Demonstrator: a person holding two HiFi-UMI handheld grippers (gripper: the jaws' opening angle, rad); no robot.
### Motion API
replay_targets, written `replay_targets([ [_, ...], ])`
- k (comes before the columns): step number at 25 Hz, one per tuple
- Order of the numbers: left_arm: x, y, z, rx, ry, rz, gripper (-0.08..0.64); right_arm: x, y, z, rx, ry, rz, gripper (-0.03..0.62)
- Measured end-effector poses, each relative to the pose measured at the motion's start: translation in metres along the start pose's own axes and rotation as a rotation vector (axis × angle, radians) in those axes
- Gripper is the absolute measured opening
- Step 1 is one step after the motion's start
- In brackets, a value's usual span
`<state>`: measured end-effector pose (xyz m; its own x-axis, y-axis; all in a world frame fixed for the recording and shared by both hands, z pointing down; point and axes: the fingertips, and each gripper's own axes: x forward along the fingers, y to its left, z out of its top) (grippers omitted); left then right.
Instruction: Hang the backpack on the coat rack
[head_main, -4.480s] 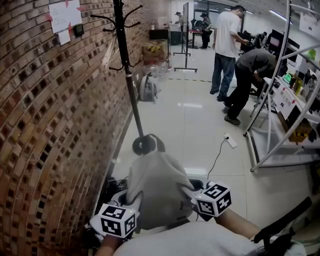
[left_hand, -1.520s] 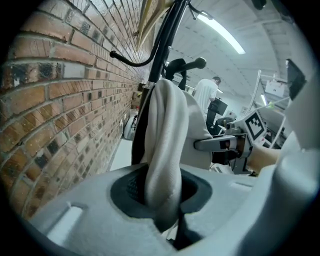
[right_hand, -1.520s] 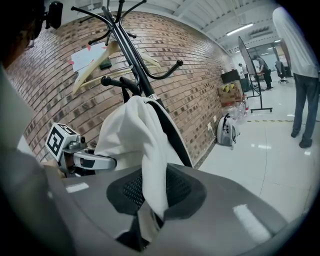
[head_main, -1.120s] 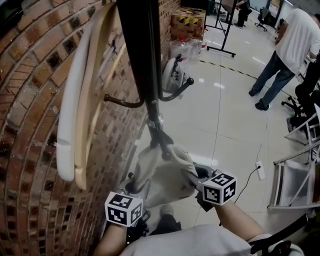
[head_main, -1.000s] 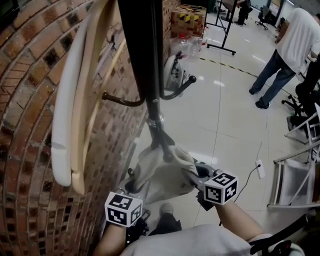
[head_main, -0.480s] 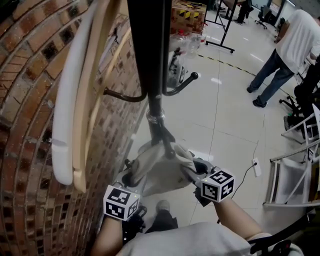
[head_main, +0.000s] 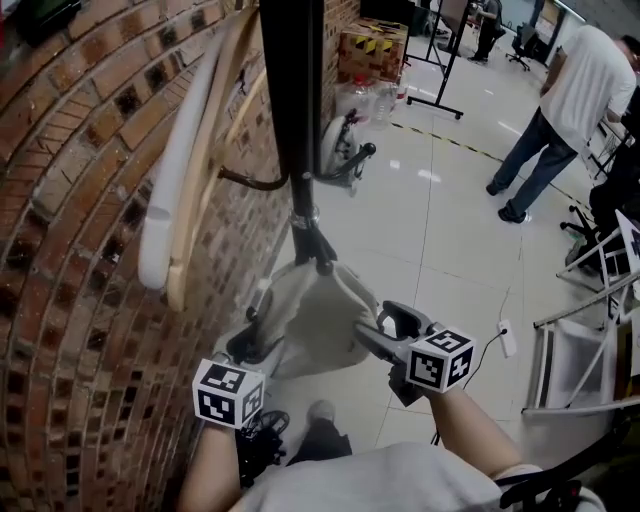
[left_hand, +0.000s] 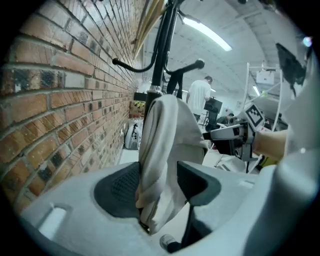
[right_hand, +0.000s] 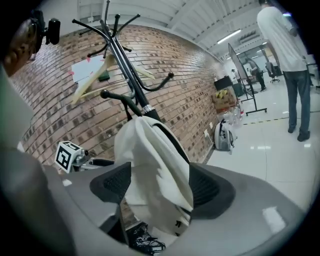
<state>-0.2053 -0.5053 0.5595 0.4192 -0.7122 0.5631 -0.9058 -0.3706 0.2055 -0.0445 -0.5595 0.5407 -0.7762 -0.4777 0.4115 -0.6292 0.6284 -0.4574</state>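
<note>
While both jaw sets are opening, the left gripper (left_hand: 159, 180) has its fingers spread with backpack (head_main: 315, 315) cloth loose between them. The bag hangs low on the coat rack (head_main: 295, 100), and the right gripper (right_hand: 155, 182) is spread around cloth too. Risk: cloth snags a pad on pull-back and drags the strap off its hook. The brick wall (head_main: 90, 250) and wooden hangers (head_main: 200, 170) crowd the left; a person (head_main: 560, 110) stands far right, well apart.

The soft, pale grey backpack (head_main: 315, 320) hangs limp from a low hook on the tall black coat rack (head_main: 293, 110). The rack stands upright, close beside the brick wall.
</note>
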Motion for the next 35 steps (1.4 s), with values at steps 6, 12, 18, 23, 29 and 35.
replay_targets([
  [6,-0.055,-0.068,0.018,-0.044,-0.145,-0.079,0.186,-0.069,0.069,-0.014,-0.038,0.024,0.099,0.177],
  [12,-0.114,-0.159,-0.014,-0.131,-0.113,-0.084,0.021,-0.157,0.139,-0.046,-0.053,0.012,0.232,0.000],
  [18,-0.190,-0.240,-0.042,-0.120,-0.174,-0.087,0.001,-0.219,0.211,-0.096,-0.175,0.065,0.320,0.000],
  [23,-0.213,-0.275,-0.054,-0.066,-0.153,-0.115,0.000,-0.251,0.250,-0.119,-0.198,0.072,0.367,0.000],
  [29,-0.258,-0.319,-0.064,-0.015,-0.174,-0.171,0.000,-0.291,0.289,-0.134,-0.227,0.053,0.346,0.000],
  [35,-0.340,-0.339,-0.118,-0.029,-0.193,-0.195,0.000,-0.317,0.360,-0.197,-0.235,0.049,0.330,0.000],
])
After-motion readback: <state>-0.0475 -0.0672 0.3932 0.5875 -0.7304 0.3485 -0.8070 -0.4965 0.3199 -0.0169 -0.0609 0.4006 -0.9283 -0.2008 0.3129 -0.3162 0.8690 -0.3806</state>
